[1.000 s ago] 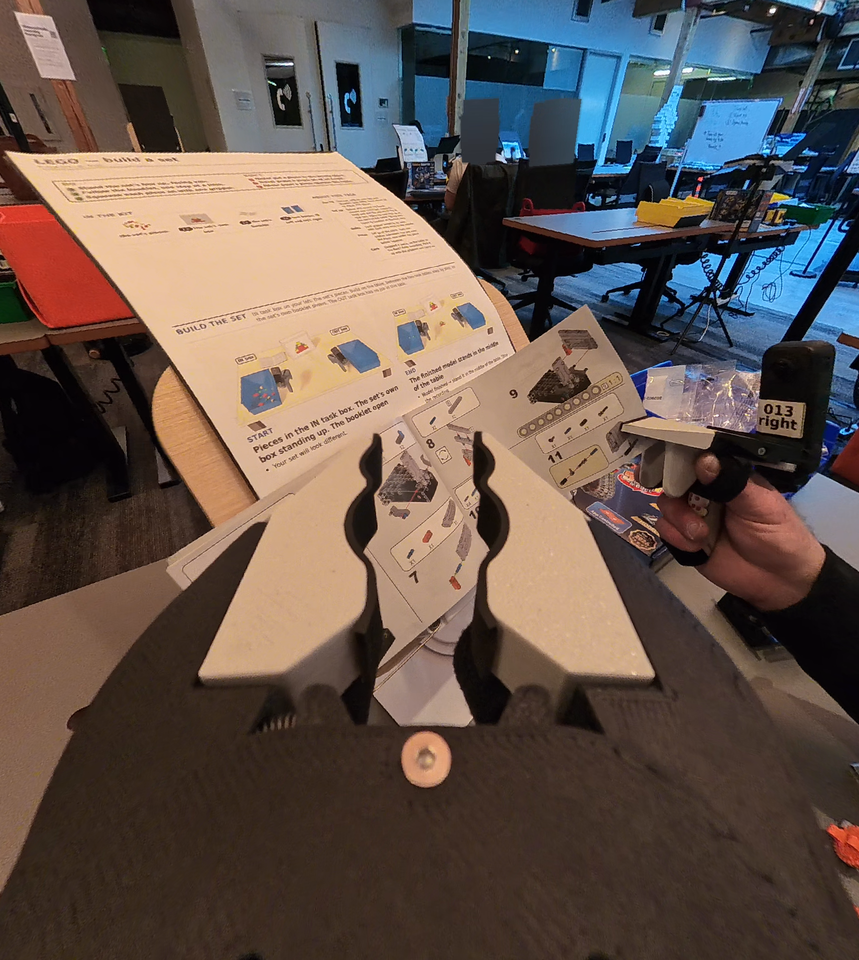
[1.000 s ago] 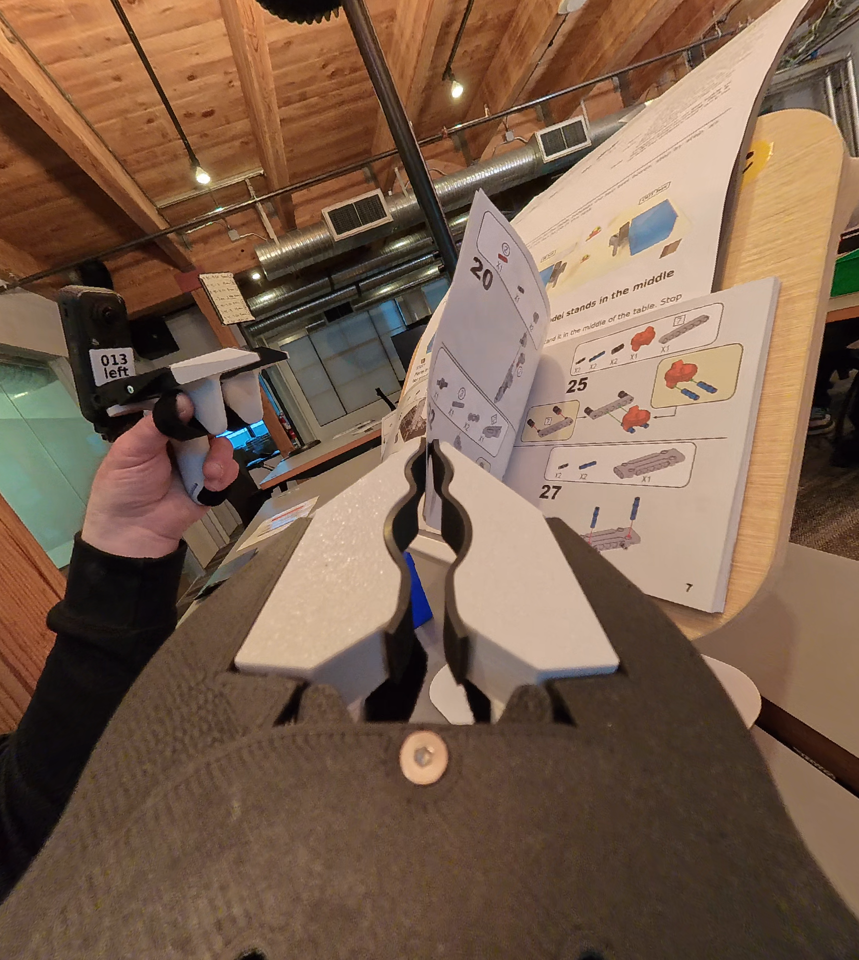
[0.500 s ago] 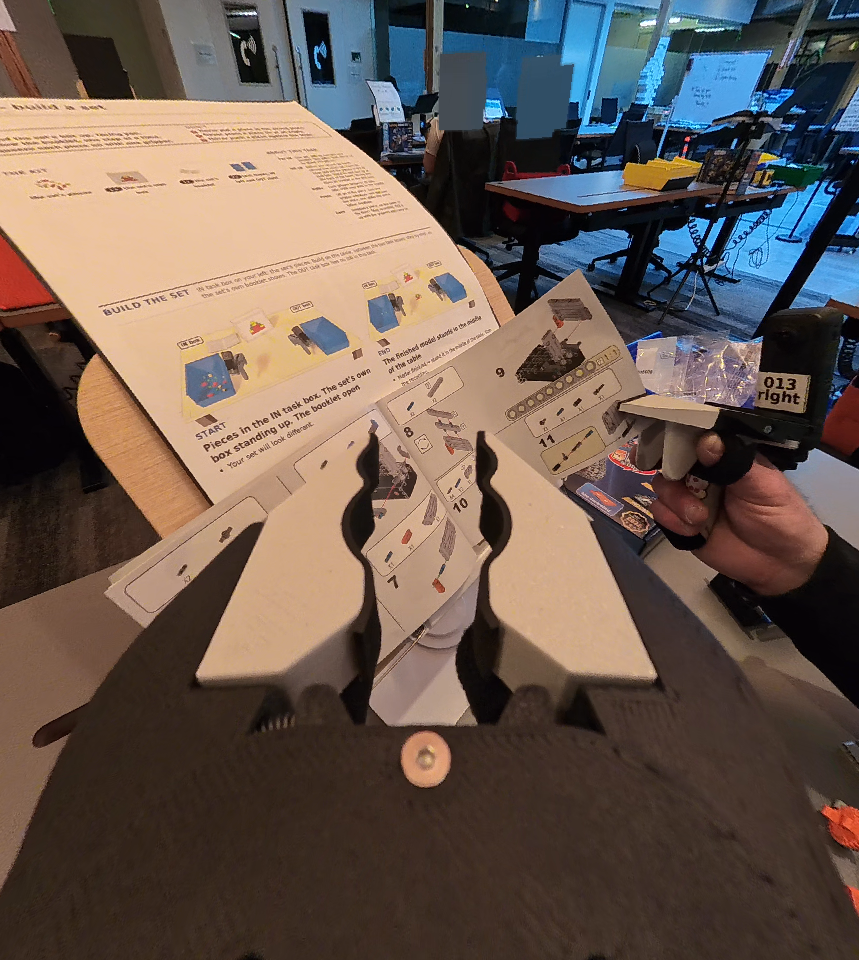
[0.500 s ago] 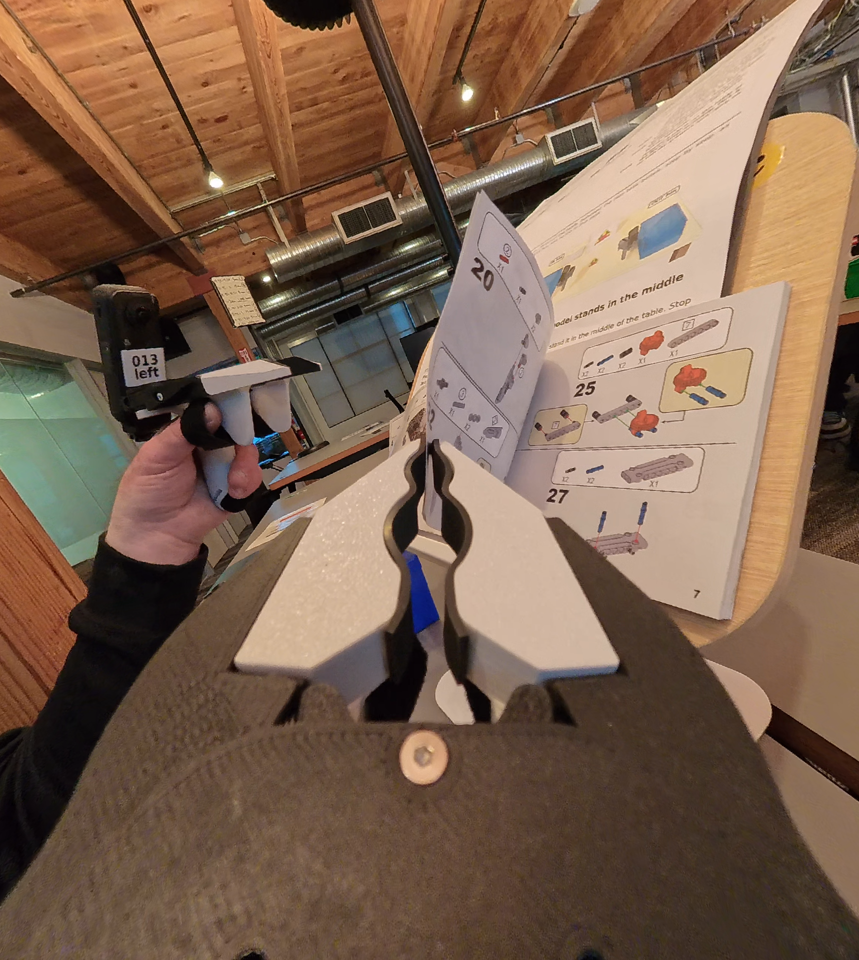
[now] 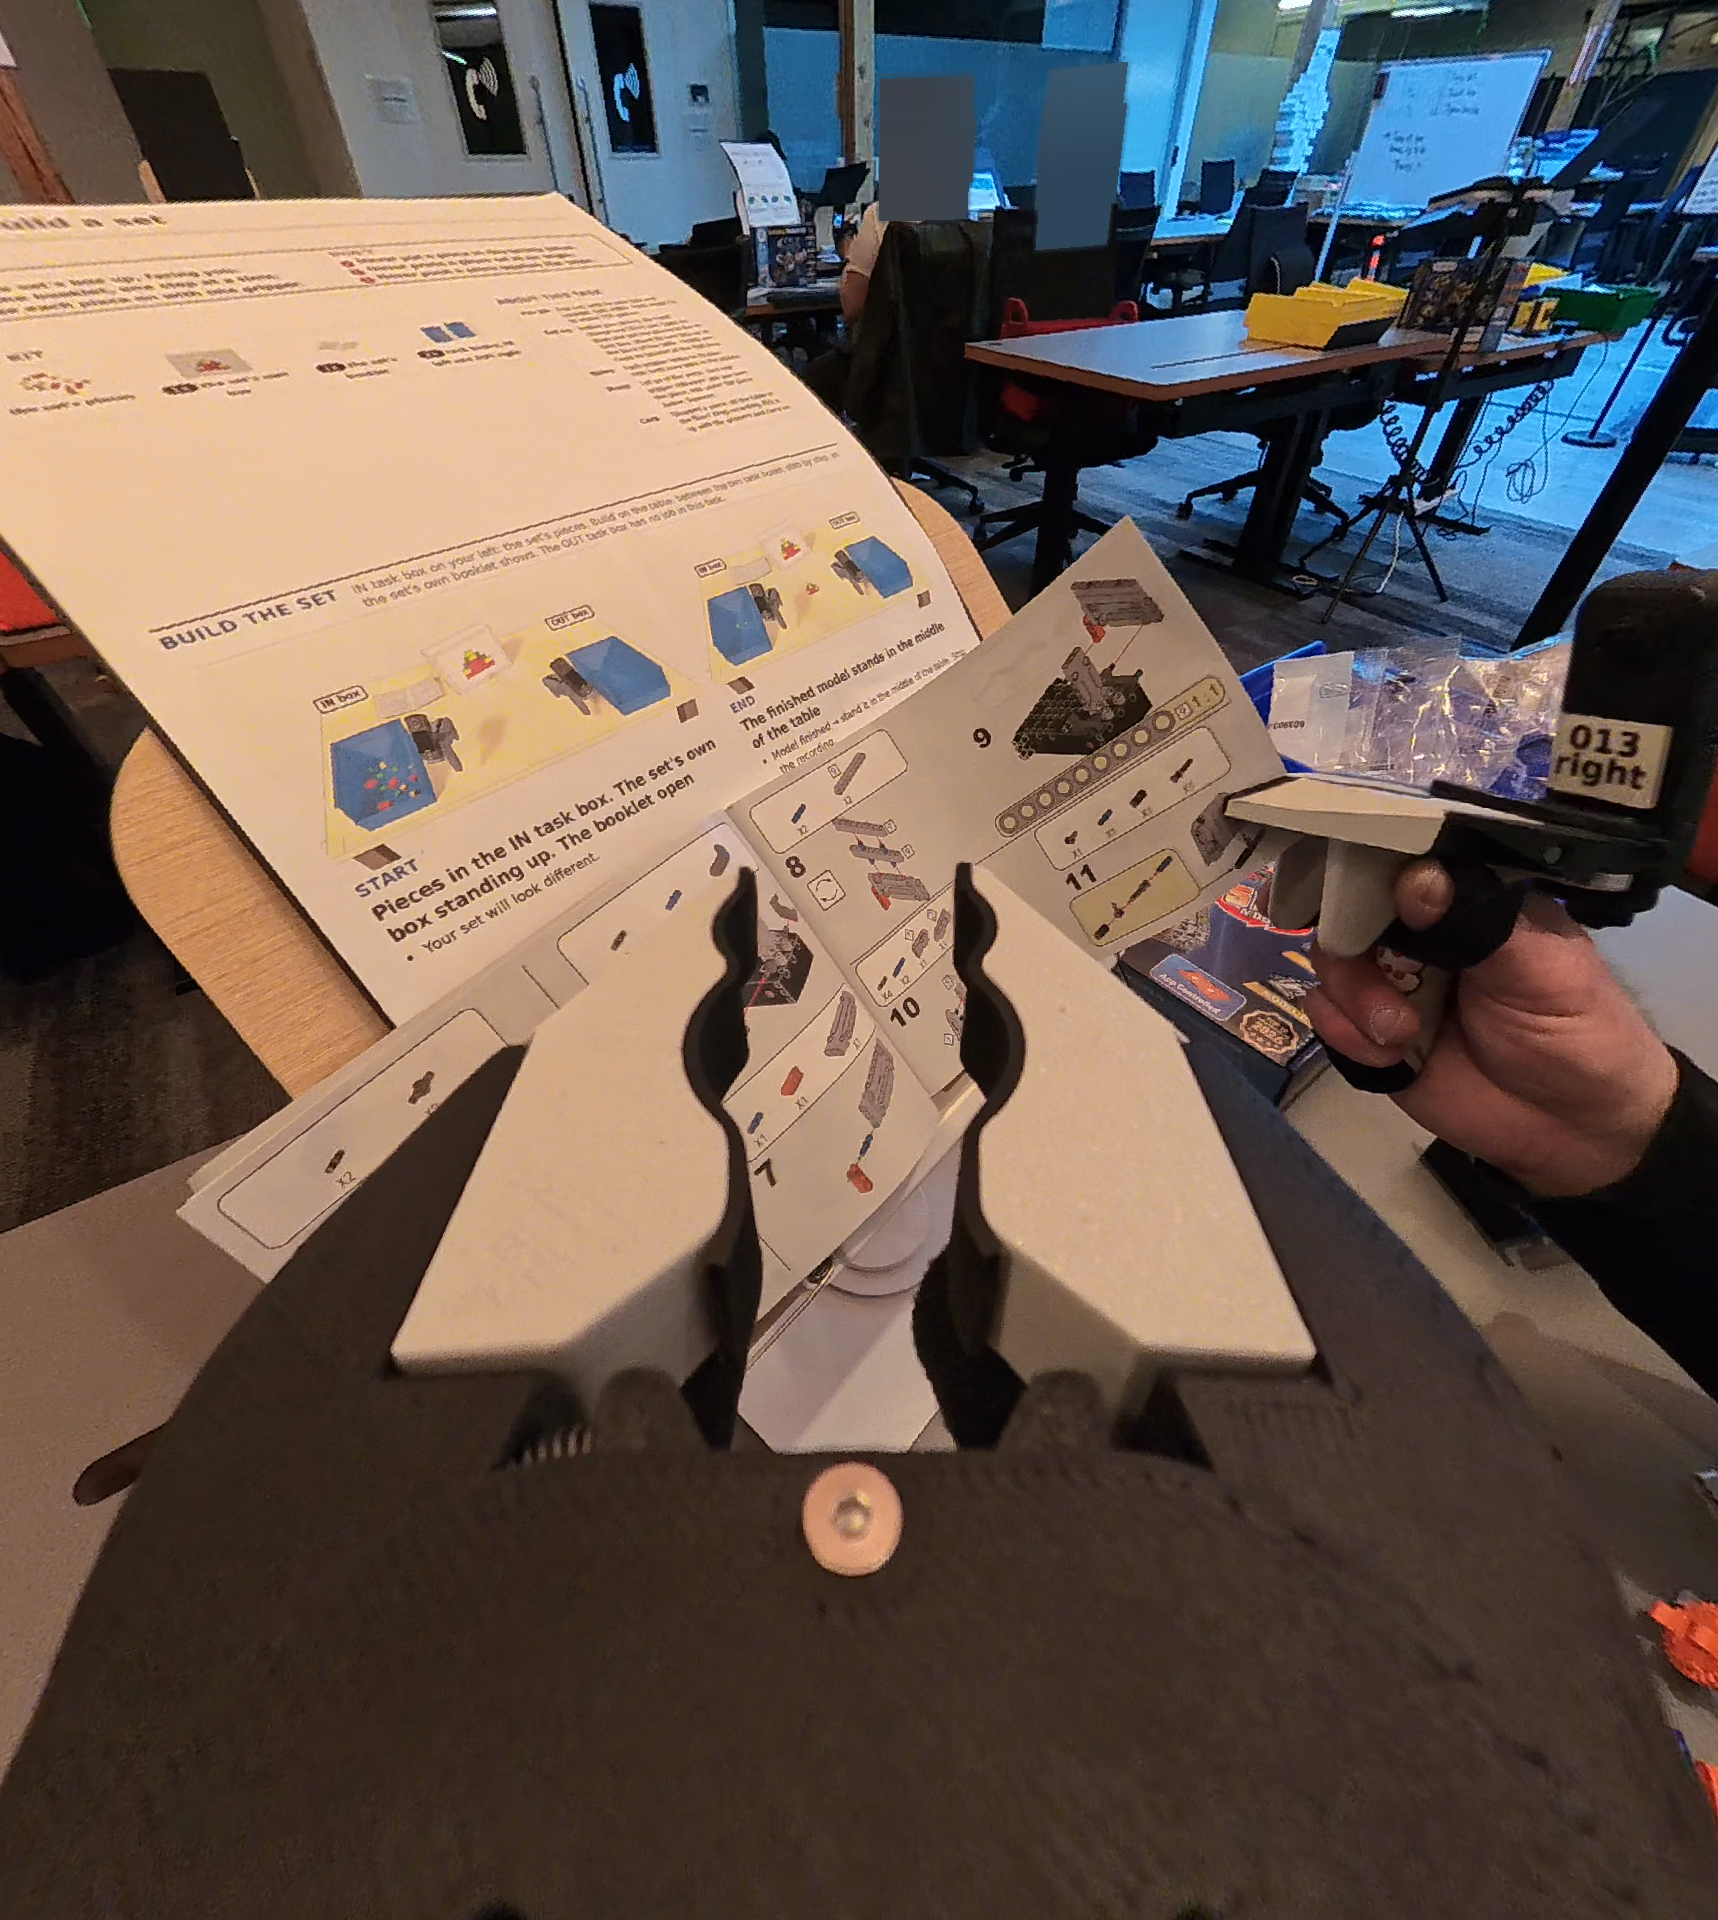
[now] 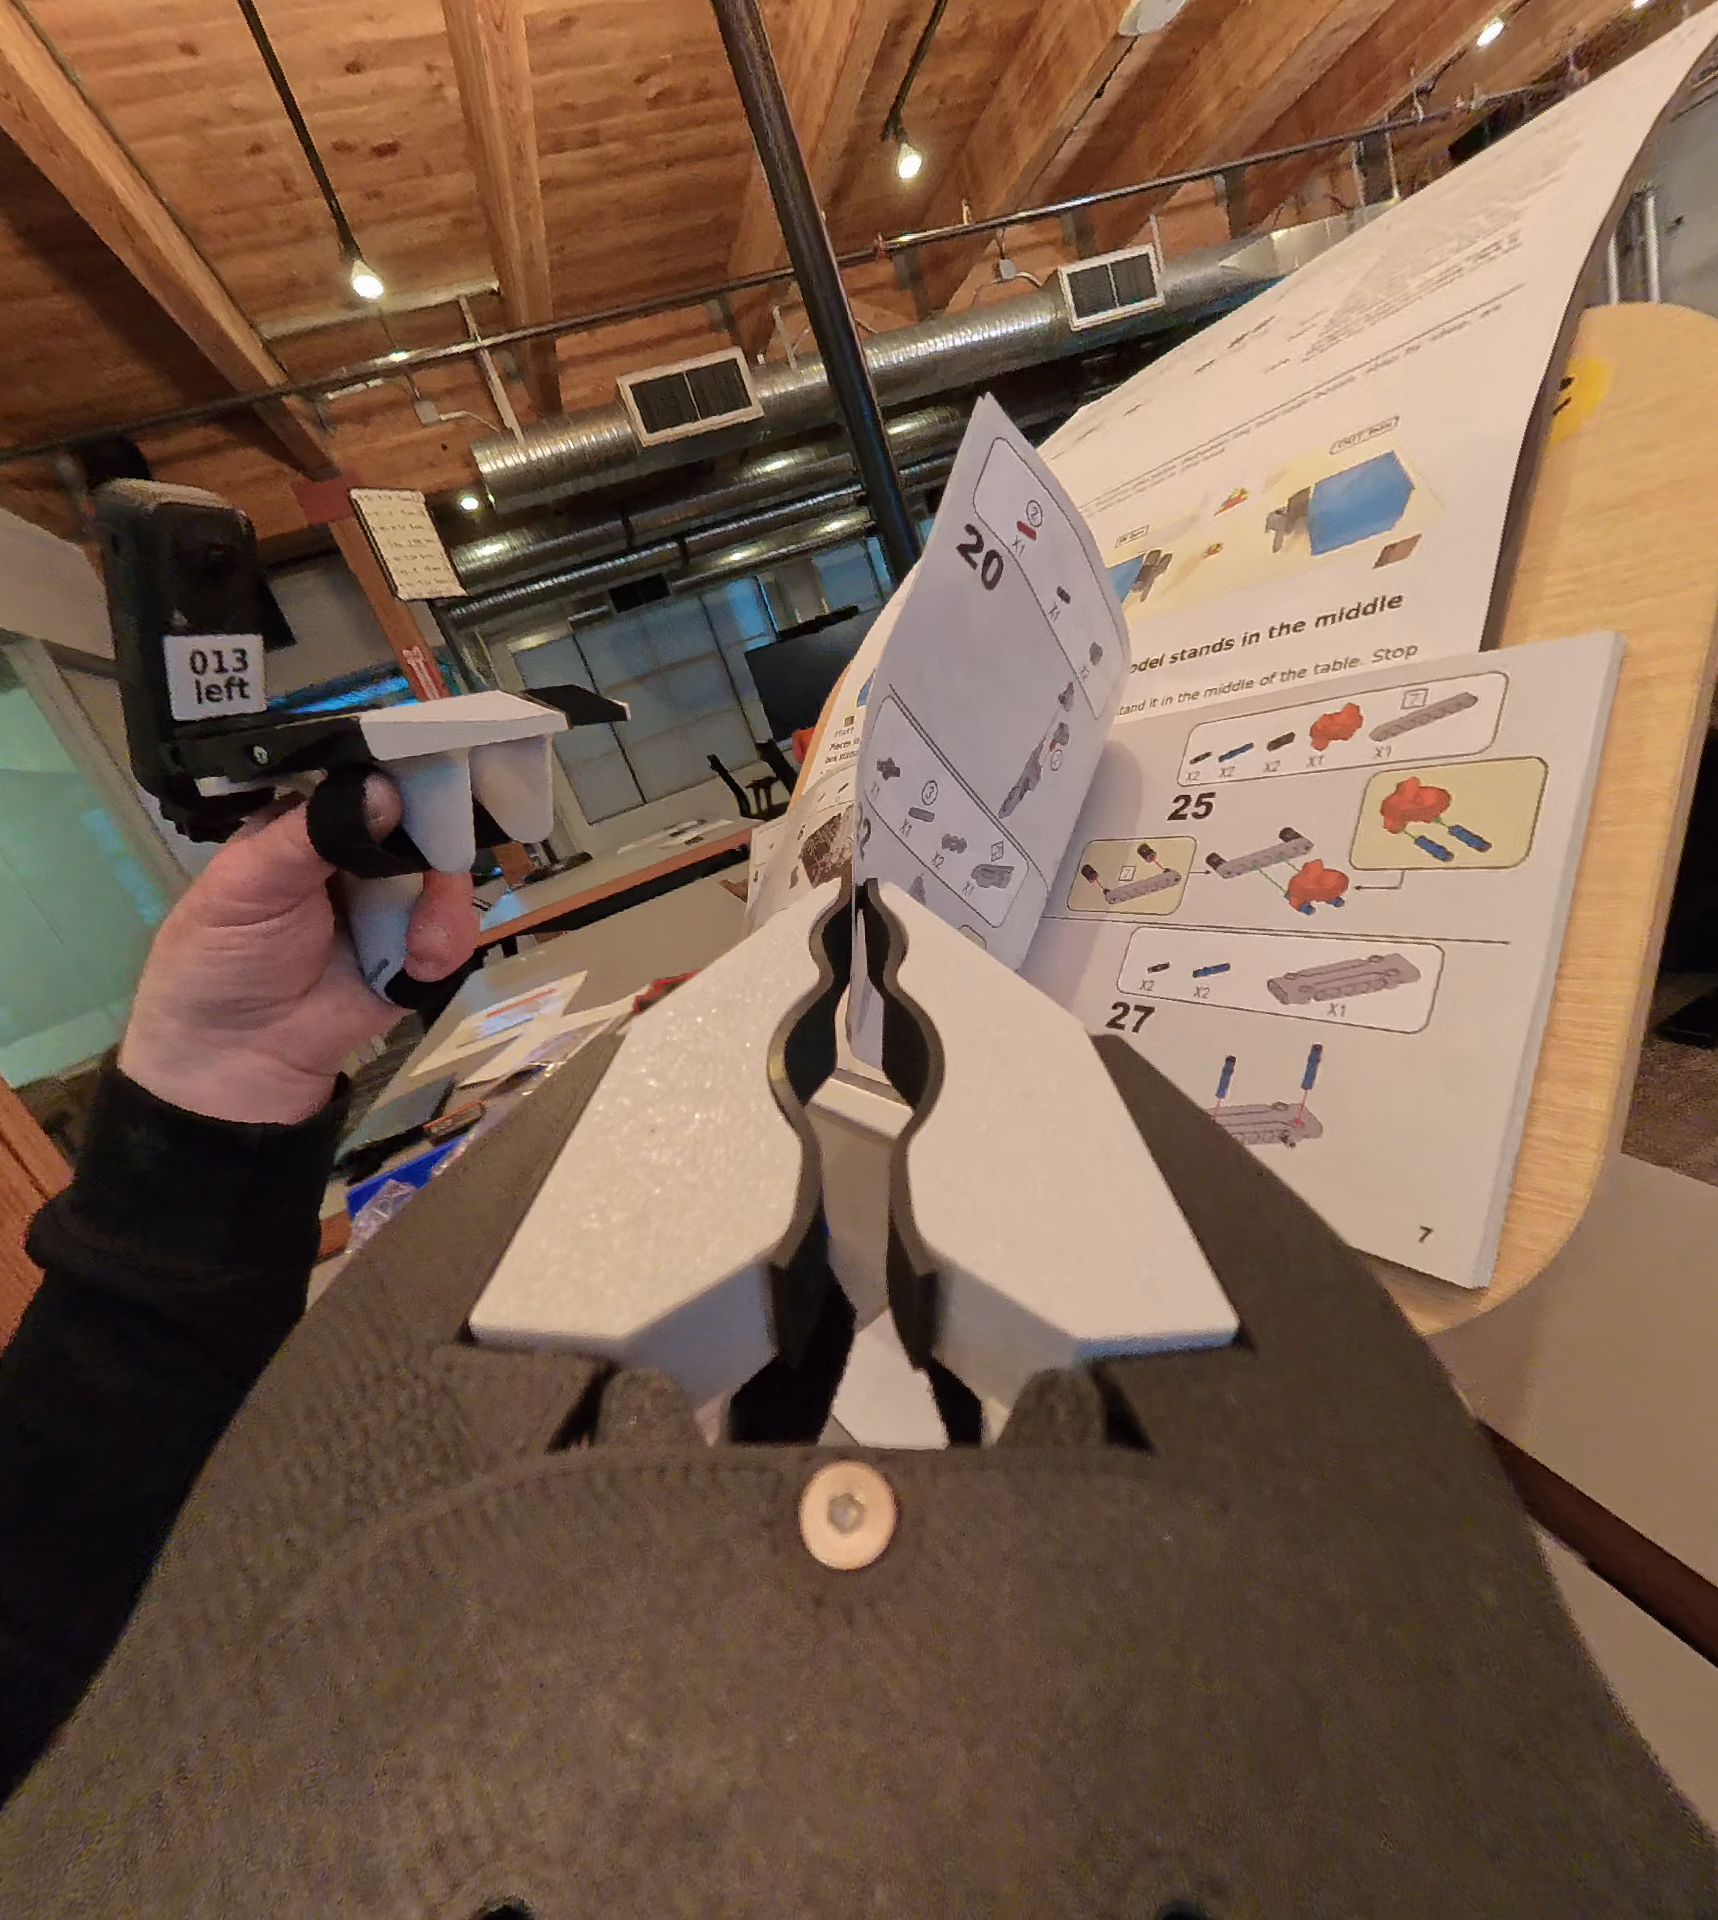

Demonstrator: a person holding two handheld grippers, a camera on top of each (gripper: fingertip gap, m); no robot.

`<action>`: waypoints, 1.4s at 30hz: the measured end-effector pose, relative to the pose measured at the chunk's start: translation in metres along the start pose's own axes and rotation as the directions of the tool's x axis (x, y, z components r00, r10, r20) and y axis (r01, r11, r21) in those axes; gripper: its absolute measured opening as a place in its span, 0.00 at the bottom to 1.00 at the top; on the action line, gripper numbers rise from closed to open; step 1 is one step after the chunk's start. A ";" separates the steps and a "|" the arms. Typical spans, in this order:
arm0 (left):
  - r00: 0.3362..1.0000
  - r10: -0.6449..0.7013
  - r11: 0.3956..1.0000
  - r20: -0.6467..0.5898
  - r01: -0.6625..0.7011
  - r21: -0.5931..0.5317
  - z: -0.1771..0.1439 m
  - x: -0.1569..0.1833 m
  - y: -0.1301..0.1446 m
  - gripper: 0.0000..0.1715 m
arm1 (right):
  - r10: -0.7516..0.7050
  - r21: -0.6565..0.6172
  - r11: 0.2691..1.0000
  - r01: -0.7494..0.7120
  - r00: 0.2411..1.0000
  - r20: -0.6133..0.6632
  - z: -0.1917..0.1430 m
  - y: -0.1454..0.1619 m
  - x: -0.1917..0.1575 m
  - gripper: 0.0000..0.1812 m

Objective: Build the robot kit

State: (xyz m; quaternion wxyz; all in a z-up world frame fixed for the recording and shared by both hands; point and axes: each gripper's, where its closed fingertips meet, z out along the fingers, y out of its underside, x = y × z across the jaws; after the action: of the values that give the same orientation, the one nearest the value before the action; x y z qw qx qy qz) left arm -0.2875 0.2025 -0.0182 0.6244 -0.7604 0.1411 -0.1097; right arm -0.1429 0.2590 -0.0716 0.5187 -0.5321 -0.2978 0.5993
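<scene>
An open building-instruction booklet (image 5: pixel 938 831) leans on a wooden stand (image 5: pixel 211 894) below a large printed sheet (image 5: pixel 367 468). My left gripper (image 5: pixel 850 894) is open and empty, its fingers in front of the booklet's lower pages. My right gripper (image 6: pixel 860 899) is shut on the lower edge of one booklet page (image 6: pixel 1000 675), which stands up away from the other pages (image 6: pixel 1354 935). The right gripper also shows in the left wrist view (image 5: pixel 1250 810), at the page's right edge. The left gripper shows in the right wrist view (image 6: pixel 585 712), held in a hand.
A blue toy box (image 5: pixel 1219 987) and clear plastic bags (image 5: pixel 1437 707) lie behind the booklet on the right. Orange gear pieces (image 5: pixel 1702 1642) lie on the grey table (image 5: pixel 24 1455) at the lower right. Desks and chairs stand far behind. About 15 cm separates my left fingertips from my right.
My left gripper has moved closer to the booklet and a little left. The right gripper keeps hold of the page, almost still.
</scene>
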 end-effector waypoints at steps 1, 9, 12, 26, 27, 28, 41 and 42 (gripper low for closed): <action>1.000 0.001 1.000 -0.001 -0.001 -0.004 0.001 0.001 0.001 0.21 | -0.011 -0.003 1.000 0.011 1.000 -0.006 0.001 0.000 -0.001 0.00; 1.000 0.012 1.000 0.005 -0.012 -0.007 0.001 0.003 0.000 0.21 | -0.009 0.007 1.000 0.010 1.000 -0.012 0.001 -0.001 -0.001 0.00; 1.000 0.012 1.000 0.009 -0.012 -0.005 0.000 0.002 -0.001 0.21 | -0.022 0.017 1.000 0.023 0.998 -0.060 0.003 -0.001 0.000 0.00; 1.000 0.022 0.999 0.004 -0.021 -0.038 0.010 0.007 0.005 0.21 | -0.099 -0.006 0.995 0.099 0.990 -0.100 0.021 0.011 -0.015 0.00; 1.000 0.018 0.999 -0.013 -0.018 -0.040 0.013 0.010 0.006 0.21 | -0.099 -0.007 0.995 0.099 0.991 -0.090 0.022 0.012 -0.017 0.00; 0.999 0.011 0.999 -0.033 -0.013 -0.041 0.016 0.014 0.007 0.21 | -0.101 -0.007 0.995 0.100 0.992 -0.081 0.023 0.013 -0.019 0.00; 0.995 0.022 0.996 -0.092 -0.030 -0.088 0.043 0.035 0.020 0.22 | -0.117 -0.035 0.993 0.115 0.992 -0.041 0.030 0.022 -0.026 0.00; 0.995 0.020 0.996 -0.093 -0.029 -0.089 0.044 0.035 0.020 0.22 | -0.116 -0.036 0.993 0.115 0.992 -0.041 0.030 0.023 -0.026 0.00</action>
State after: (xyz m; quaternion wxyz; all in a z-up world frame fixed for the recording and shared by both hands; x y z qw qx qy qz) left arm -0.2409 0.2269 -0.0470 0.5834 -0.7803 0.1839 -0.1305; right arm -0.1810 0.2339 -0.0763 0.5496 -0.5355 -0.3270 0.5516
